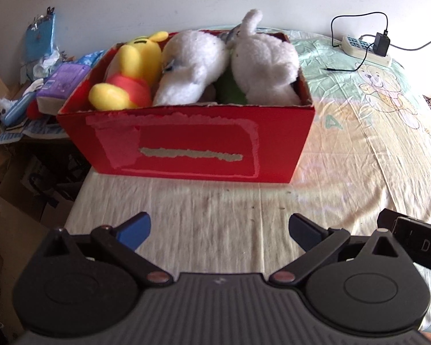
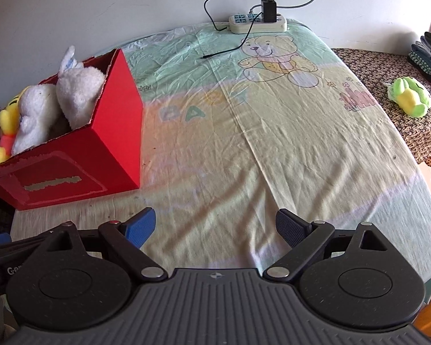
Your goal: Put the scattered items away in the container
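Both our left tongs (image 1: pixel 219 230) and right tongs (image 2: pixel 215 225) hang released and empty. The red cardboard box (image 1: pixel 192 141) of plush toys sits at the bed's left edge; we should reach rightward for the green-and-yellow plush frog (image 2: pixel 411 100) beyond the bed's right edge.

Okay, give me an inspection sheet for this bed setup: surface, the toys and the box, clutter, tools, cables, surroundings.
Surface: bedsheet with a bear print, wrinkled, nothing loose on its middle.
Job's things: red box upright at the bed's left edge, holding a yellow plush and two white plush toys; a green plush lies outside it on the patterned cover to the right.
Clutter: boxes and packets piled left of the red box.
Tools: left tool and right tool both open, holding nothing, over the near sheet.
Cables: power strip at the head of the bed with a black adapter; its loose cable lies on the sheet.
Surroundings: plain white wall.
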The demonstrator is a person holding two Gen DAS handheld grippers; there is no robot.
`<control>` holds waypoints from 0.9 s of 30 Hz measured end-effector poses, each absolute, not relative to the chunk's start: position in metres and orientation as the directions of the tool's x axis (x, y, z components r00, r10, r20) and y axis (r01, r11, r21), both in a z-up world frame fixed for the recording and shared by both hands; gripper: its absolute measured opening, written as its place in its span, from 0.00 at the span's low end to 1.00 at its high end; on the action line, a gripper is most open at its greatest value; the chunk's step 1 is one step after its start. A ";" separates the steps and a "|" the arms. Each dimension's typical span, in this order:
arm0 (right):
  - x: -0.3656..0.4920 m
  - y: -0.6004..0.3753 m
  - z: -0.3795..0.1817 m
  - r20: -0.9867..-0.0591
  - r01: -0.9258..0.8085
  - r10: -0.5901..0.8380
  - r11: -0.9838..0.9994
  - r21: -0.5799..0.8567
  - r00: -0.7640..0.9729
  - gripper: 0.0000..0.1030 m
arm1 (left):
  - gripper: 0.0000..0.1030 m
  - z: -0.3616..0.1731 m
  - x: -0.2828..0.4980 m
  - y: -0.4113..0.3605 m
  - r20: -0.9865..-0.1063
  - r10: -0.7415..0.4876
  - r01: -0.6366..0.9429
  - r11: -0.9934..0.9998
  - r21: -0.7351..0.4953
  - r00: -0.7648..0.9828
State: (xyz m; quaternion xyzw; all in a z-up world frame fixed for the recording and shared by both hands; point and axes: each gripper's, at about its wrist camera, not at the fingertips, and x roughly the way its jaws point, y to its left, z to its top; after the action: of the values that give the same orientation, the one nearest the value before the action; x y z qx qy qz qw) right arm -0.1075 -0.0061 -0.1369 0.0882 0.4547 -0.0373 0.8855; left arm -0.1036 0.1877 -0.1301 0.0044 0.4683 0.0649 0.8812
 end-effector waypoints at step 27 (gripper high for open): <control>-0.055 0.132 -0.101 -0.761 0.080 0.028 0.991 0.105 0.648 0.90 | 0.99 -0.102 -0.044 0.328 -0.779 0.151 -0.131 0.987 0.089 0.609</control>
State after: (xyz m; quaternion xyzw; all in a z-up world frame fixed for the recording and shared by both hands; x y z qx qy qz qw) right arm -0.0549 0.1315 -0.1011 0.0647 0.4194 -0.0143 0.9054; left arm -0.0440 0.3284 -0.1024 0.0114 0.4354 0.0786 0.8967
